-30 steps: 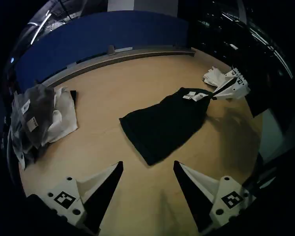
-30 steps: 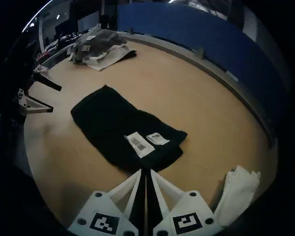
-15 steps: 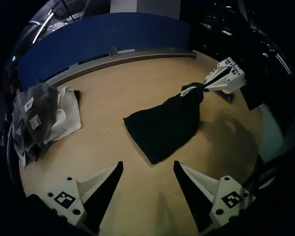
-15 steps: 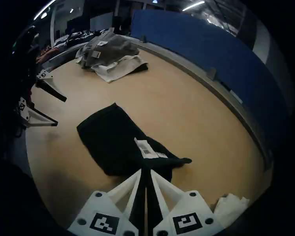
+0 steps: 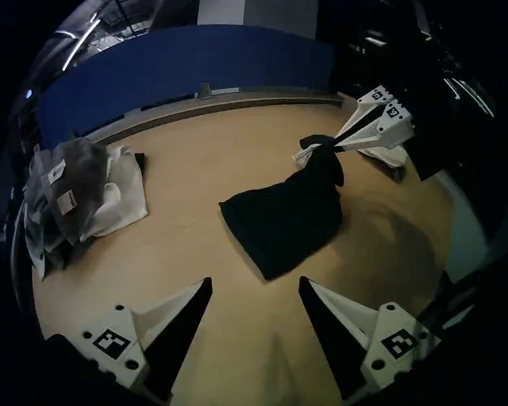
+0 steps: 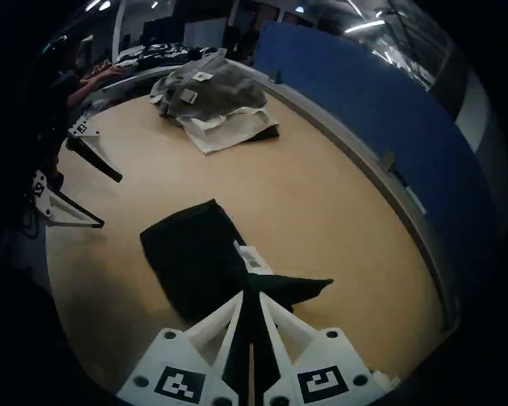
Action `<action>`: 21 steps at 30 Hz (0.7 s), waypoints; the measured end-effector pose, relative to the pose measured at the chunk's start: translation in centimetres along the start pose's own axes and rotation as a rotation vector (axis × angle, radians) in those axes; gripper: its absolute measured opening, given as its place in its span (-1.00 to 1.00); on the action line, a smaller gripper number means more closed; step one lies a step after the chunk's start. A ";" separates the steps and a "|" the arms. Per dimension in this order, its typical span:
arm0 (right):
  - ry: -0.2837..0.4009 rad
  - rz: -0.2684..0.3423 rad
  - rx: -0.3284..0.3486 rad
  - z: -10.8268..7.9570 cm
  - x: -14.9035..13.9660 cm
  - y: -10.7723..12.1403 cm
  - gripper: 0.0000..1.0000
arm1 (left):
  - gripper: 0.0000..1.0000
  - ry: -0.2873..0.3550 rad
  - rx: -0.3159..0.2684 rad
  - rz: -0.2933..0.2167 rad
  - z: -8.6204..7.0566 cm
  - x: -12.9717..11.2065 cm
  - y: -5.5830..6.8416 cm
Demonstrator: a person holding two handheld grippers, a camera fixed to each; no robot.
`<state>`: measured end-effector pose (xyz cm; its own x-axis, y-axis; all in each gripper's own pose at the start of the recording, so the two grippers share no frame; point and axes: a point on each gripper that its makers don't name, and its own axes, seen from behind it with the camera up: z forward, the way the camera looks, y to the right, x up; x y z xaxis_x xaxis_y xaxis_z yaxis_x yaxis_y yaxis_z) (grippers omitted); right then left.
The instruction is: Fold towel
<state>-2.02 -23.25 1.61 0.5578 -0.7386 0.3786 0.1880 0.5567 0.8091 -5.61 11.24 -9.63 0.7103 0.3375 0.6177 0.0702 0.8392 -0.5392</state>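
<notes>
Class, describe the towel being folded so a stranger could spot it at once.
On the wooden table before the blue partition, look near the middle: the black towel, one corner pinched by the right gripper. Unlike the grey and white pile at the edge, it is black and being held.

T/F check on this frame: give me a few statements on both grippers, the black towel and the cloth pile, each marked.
1. The right gripper is shut on one end of the black cloth towel. True.
2. The left gripper is clamped on the towel too. False: its fingers are spread open and hang over the tan wooden table, apart from the towel.
3. The whole towel lies flat. False: the gripped end is bunched and raised, while the rest lies on the table.
4. A pile of grey and white cloths sits on the table apart from the towel. True.
</notes>
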 end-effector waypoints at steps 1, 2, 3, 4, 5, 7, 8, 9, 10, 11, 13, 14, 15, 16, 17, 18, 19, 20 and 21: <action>-0.001 -0.010 0.006 0.1 0.3 -0.2 -0.99 | 0.90 0.002 0.002 -0.003 0.0 0.0 -0.1; -0.002 -0.020 0.012 0.3 0.6 -0.5 -0.99 | 0.90 0.005 0.003 -0.007 -0.1 -0.1 -0.2; -0.003 -0.031 0.019 0.5 0.9 -0.7 -0.99 | 0.90 0.007 0.005 -0.010 -0.2 -0.1 -0.3; -0.005 -0.040 0.027 0.7 1.2 -1.0 -0.99 | 0.90 0.010 0.008 -0.012 -0.2 -0.1 -0.4; -0.007 -0.049 0.034 0.9 1.4 -1.3 -0.99 | 0.90 0.012 0.011 -0.014 -0.3 -0.1 -0.5; -0.010 -0.068 0.050 1.3 2.0 -1.9 -0.99 | 0.90 0.017 0.015 -0.019 -0.5 -0.2 -0.7; -0.012 -0.076 0.058 1.6 2.3 -2.3 -0.99 | 0.90 0.019 0.017 -0.022 -0.6 -0.2 -0.8; -0.013 -0.085 0.066 1.8 2.6 -2.6 -0.99 | 0.90 0.021 0.019 -0.025 -0.6 -0.2 -0.9; -0.013 -0.092 0.075 2.0 2.9 -3.0 -0.99 | 0.90 0.023 0.021 -0.027 -0.7 -0.3 -1.0; -0.014 -0.100 0.084 2.3 3.2 -3.4 -0.99 | 0.90 0.025 0.023 -0.029 -0.8 -0.3 -1.1; -0.015 -0.117 0.102 2.8 3.8 -4.3 -0.99 | 0.90 0.030 0.028 -0.032 -1.0 -0.4 -1.3; -0.016 -0.125 0.112 3.0 4.1 -4.8 -0.99 | 0.90 0.032 0.030 -0.033 -1.1 -0.4 -1.4; -0.017 -0.133 0.122 3.3 4.4 -5.3 -0.99 | 0.90 0.035 0.033 -0.035 -1.1 -0.4 -1.5; -0.019 -0.140 0.132 3.6 4.5 -5.8 -0.99 | 0.90 0.036 0.035 -0.037 -1.2 -0.5 -1.6; -0.021 -0.147 0.141 3.9 4.7 -6.3 -0.99 | 0.90 0.037 0.038 -0.039 -1.3 -0.5 -1.6; -0.023 -0.154 0.153 4.2 4.8 -7.0 -0.99 | 0.90 0.039 0.040 -0.042 -1.4 -0.6 -1.7; -0.026 -0.159 0.164 4.5 4.8 -7.6 -0.99 | 0.90 0.040 0.043 -0.044 -1.4 -0.7 -1.8; -0.030 -0.163 0.175 4.8 4.9 -8.2 -0.99 | 0.90 0.041 0.045 -0.046 -1.5 -0.7 -1.9; -0.036 -0.167 0.188 5.2 4.8 -8.9 -0.99 | 0.90 0.042 0.047 -0.048 -1.6 -0.8 -2.0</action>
<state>-5.17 -33.73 -1.44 0.5021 -0.8293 0.2453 0.1201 0.3478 0.9298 -5.25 8.59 -9.92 0.7356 0.2788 0.6173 0.0727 0.8736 -0.4812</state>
